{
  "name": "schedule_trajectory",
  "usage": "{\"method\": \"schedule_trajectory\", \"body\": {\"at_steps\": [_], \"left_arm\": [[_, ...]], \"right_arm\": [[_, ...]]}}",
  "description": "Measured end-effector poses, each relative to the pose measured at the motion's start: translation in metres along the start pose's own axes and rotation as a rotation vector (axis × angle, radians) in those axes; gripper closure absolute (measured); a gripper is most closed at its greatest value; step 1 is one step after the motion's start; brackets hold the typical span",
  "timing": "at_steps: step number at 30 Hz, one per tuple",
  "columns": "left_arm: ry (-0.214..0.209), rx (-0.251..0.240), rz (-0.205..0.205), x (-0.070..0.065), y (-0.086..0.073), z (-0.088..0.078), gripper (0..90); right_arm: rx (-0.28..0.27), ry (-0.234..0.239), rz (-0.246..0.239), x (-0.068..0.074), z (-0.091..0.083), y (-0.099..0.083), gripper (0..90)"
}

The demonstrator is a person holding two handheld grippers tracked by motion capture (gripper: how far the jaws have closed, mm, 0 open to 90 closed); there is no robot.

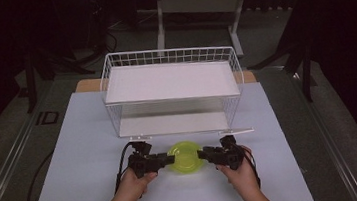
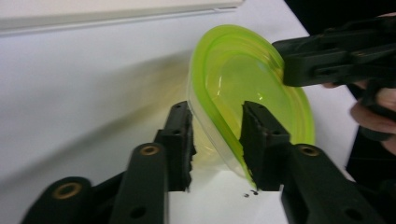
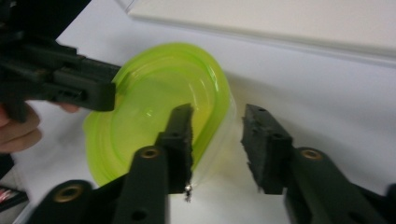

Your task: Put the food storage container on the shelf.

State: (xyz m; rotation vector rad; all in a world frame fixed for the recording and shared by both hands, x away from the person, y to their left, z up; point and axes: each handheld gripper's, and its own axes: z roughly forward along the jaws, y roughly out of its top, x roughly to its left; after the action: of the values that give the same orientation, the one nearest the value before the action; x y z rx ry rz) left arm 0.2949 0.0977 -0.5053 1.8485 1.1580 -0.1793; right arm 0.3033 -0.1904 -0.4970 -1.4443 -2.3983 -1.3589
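Observation:
A translucent lime-green bowl [image 1: 186,156] [image 2: 243,74] [image 3: 154,93] sits on the white board, just in front of the wire rack. My left gripper [image 1: 171,157] [image 2: 217,140] meets it from the left, one jaw inside the bowl and one outside, so the rim and wall pass between them. My right gripper [image 1: 200,154] [image 3: 215,140] straddles the opposite rim the same way, and a strip of white board shows between the bowl's wall and the outer jaw. Both are open around the rim. Each gripper view also shows the other gripper at the bowl's far edge.
A white wire rack [image 1: 172,81] with an upper and a lower shelf stands behind the bowl, its open front facing me. A thin white strip [image 1: 235,131] lies at its front right foot. The white board [image 1: 75,191] covers the table, and cables trail from both grippers.

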Motion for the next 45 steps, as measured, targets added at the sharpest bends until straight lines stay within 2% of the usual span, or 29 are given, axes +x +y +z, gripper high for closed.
{"method": "schedule_trajectory", "body": {"at_steps": [1,2,3,5,7,9,14,20,24,30,34,37,43,45], "left_arm": [[-0.001,0.004,0.000,-0.001,0.000,0.000,67.2],[-0.021,0.004,-0.003,-0.002,0.000,0.000,68.5],[-0.013,-0.013,-0.001,-0.004,0.000,-0.002,71.7],[-0.002,-0.015,0.038,-0.009,0.002,-0.006,75.4],[0.016,-0.040,0.047,-0.012,0.003,-0.010,80.5],[0.015,-0.047,0.048,-0.012,0.005,-0.012,80.7],[0.010,-0.054,0.041,-0.010,0.009,-0.017,81.2],[0.030,-0.109,0.065,-0.010,0.019,-0.025,81.3],[0.035,-0.128,0.069,-0.007,0.026,-0.029,81.3],[0.037,-0.160,0.051,0.002,0.034,-0.030,81.4],[0.046,-0.175,0.043,0.009,0.038,-0.029,81.4],[0.060,-0.177,0.045,0.014,0.041,-0.027,81.4],[0.060,-0.191,0.049,0.022,0.046,-0.022,81.3],[0.076,-0.200,0.053,0.025,0.048,-0.019,81.2]], "right_arm": [[-0.004,0.004,0.002,0.001,0.000,-0.001,68.9],[-0.011,-0.003,-0.009,0.002,-0.001,-0.002,70.4],[-0.013,-0.003,-0.003,0.004,-0.002,-0.002,73.1],[-0.031,-0.002,0.008,0.007,-0.005,-0.003,76.4],[-0.059,0.015,0.027,0.008,-0.009,-0.003,79.5],[-0.075,-0.002,-0.003,0.013,-0.012,-0.002,79.9],[-0.091,0.002,-0.011,0.020,-0.015,0.003,80.2],[-0.125,-0.001,-0.016,0.025,-0.015,0.014,80.4],[-0.139,-0.001,-0.013,0.027,-0.014,0.023,80.4],[-0.147,-0.009,0.006,0.024,-0.006,0.034,80.3],[-0.158,-0.023,-0.001,0.024,0.001,0.041,80.2],[-0.157,-0.032,-0.001,0.022,0.007,0.046,80.2],[-0.177,-0.029,0.010,0.014,0.017,0.050,80.1],[-0.182,-0.036,0.016,0.012,0.019,0.051,80.1]]}}
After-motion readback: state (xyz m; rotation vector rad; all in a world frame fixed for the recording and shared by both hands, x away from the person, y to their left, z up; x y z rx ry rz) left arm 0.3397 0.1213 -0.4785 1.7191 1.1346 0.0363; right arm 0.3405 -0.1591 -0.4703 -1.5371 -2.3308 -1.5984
